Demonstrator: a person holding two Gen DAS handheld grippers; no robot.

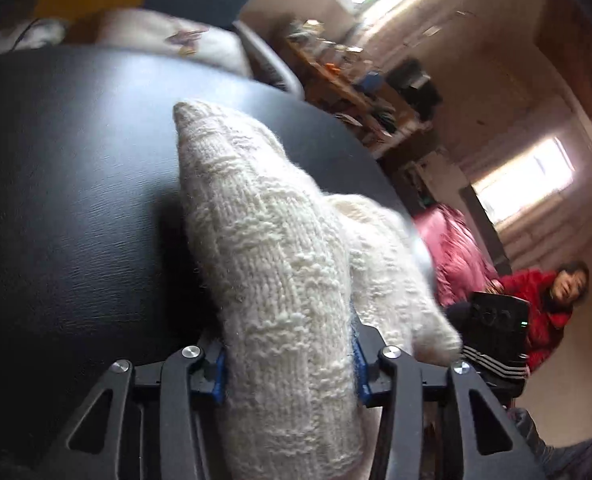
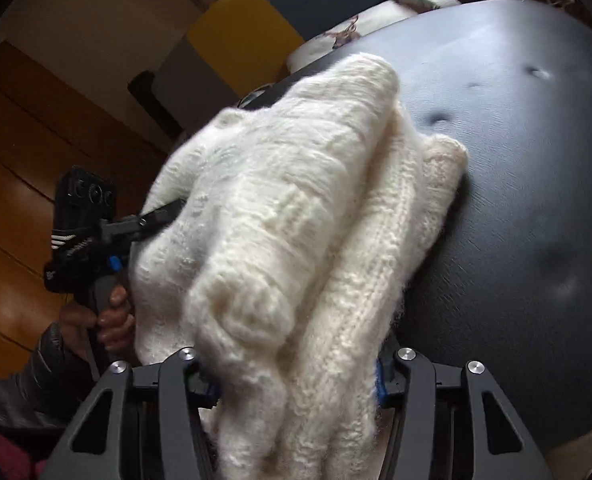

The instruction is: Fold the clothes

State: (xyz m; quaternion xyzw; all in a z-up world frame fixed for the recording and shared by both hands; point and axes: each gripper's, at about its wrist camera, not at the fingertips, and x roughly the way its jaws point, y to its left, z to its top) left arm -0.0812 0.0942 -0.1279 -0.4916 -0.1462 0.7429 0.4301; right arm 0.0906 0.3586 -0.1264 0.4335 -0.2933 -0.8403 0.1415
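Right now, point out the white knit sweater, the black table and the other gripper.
white knit sweater (image 2: 296, 216), right wrist view, bunched middle of the knit.
black table (image 1: 76, 200), left wrist view, bare top.
left gripper (image 2: 172, 208), right wrist view, tip buried in sweater.

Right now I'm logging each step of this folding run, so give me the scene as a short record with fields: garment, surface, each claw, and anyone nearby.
garment: cream knitted sweater, bunched in thick folds, partly lifted
surface: black padded leather-like tabletop, dimpled
left claw: shut on a fold of the sweater; the holder's hand grips its handle
right claw: shut on a thick bundle of the sweater
bystander: seated person in red jacket, beyond the table edge
fold state: not yet flat or neat
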